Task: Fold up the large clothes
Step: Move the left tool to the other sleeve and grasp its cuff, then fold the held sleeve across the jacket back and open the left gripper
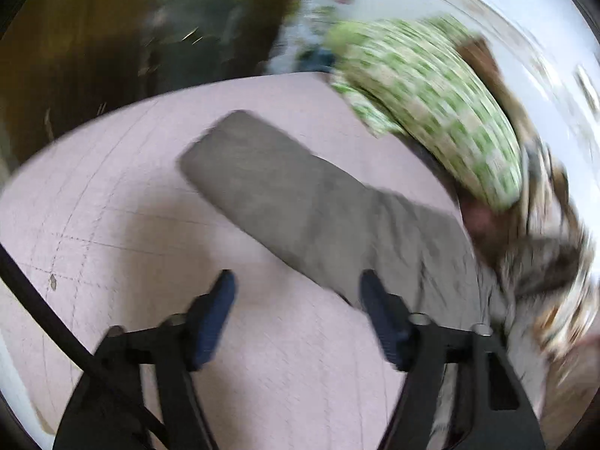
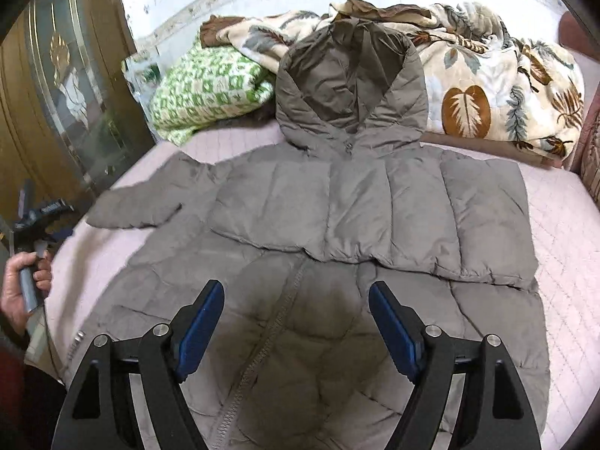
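A: In the left wrist view, the left tool (image 1: 296,292) has its two blue pads apart, with nothing between them. Just pink bed (image 1: 112,187) is under it.

B: Where is the coat?

A: One grey sleeve (image 1: 270,183) lies ahead of the tool and a bit to the right, flat and long like a puffy tongue. Past it sits a green and white blanket (image 1: 431,105). The picture is very smeary.

B: What could go wrong?

A: I think the tool could miss the sleeve end, or pinch the pink bed cover too, because the cloth lies so flat.

B: And the right wrist view?

A: The right tool (image 2: 296,303) is wide open and holds nothing. The grey coat (image 2: 337,217) is spread right under and ahead of it. It is fat and quilted, with a smooth, slippery look. The hood (image 2: 348,86) is far ahead, resting against a leafy blanket (image 2: 506,86). One side is already folded over.

B: Any trouble there?

A: The puffy layers may spring back open or slide. A hand (image 2: 22,288) with the other tool is far to the left.
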`<action>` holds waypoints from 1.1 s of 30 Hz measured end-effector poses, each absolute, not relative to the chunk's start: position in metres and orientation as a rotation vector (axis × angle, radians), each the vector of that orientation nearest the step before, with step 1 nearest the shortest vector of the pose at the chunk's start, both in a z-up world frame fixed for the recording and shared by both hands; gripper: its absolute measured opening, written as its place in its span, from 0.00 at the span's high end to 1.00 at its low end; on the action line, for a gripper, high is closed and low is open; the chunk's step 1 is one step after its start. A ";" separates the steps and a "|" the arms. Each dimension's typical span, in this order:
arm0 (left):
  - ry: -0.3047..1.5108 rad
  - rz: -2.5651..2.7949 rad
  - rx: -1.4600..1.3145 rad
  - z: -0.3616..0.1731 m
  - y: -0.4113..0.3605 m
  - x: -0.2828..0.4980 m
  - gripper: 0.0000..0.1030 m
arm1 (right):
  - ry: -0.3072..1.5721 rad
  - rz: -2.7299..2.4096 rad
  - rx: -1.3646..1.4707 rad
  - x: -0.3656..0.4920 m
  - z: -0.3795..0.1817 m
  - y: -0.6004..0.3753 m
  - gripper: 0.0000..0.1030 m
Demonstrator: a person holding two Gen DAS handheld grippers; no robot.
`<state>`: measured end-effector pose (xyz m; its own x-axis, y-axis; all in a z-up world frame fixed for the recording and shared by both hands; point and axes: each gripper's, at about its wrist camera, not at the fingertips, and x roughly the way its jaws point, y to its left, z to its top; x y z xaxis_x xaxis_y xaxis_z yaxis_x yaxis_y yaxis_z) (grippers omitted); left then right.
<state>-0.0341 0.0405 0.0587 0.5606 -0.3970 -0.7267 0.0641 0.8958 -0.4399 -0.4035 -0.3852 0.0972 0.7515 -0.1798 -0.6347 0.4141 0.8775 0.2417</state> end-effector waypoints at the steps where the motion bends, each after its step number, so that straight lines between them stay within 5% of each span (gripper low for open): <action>1: 0.953 -0.272 -0.459 0.052 0.058 -0.022 0.41 | 0.637 -0.326 0.389 -0.407 0.098 -0.385 0.19; 4: 0.956 -0.280 -0.585 0.039 0.086 0.002 0.45 | 0.630 -0.305 0.372 -0.406 0.099 -0.381 0.19; 9: 0.970 -0.287 -0.671 0.013 0.093 0.036 0.74 | 0.625 -0.294 0.358 -0.404 0.098 -0.379 0.19; 12: 0.983 -0.219 -0.701 -0.006 0.098 0.050 0.76 | 0.620 -0.297 0.370 -0.404 0.096 -0.382 0.19; 16: 0.929 -0.217 -0.786 -0.013 0.107 0.054 0.76 | 0.617 -0.301 0.383 -0.402 0.093 -0.387 0.19; 21: 0.853 -0.226 -0.779 -0.010 0.098 0.066 0.48 | 0.620 -0.289 0.414 -0.396 0.087 -0.391 0.19; 23: 0.828 -0.223 -0.752 -0.007 0.091 0.073 0.47 | 0.616 -0.285 0.427 -0.396 0.085 -0.392 0.19; 26: 0.841 -0.214 -0.714 -0.013 0.084 0.078 0.84 | 0.612 -0.295 0.427 -0.397 0.085 -0.394 0.19; 33: 0.703 -0.309 -0.625 0.044 0.067 0.056 0.88 | 0.554 -0.329 0.489 -0.414 0.092 -0.411 0.19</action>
